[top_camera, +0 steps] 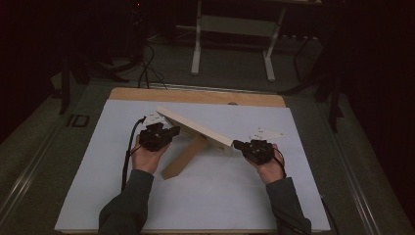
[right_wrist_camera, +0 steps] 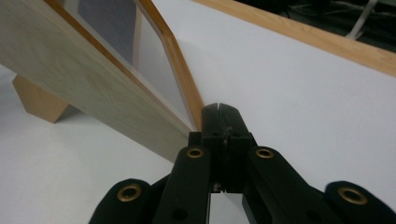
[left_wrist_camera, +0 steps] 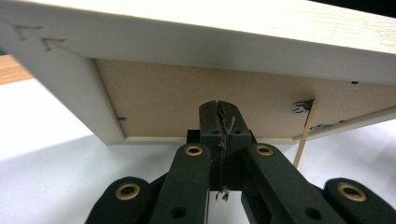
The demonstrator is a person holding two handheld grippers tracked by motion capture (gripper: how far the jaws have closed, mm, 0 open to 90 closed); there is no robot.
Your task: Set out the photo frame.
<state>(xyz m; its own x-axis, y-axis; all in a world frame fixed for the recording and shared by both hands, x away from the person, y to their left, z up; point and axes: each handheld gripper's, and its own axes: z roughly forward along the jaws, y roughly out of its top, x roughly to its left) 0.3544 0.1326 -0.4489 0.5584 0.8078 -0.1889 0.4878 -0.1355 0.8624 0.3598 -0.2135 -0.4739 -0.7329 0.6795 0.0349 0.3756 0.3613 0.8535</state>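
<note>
A pale wooden picture frame stands tilted on the white table sheet, propped by its wooden back leg. My left gripper is behind the frame's left half with its jaws shut and nothing between them. In the left gripper view its tips sit right at the brown back board, under the frame's top rail. My right gripper is shut too, its tips at the frame's lower right corner. The back leg shows past the frame's side.
The white sheet lies on a wooden tabletop whose far edge shows as a tan strip. Beyond the table stand a white metal stand and dark cables on the floor. A small metal clip and a thin stick sit on the frame's back.
</note>
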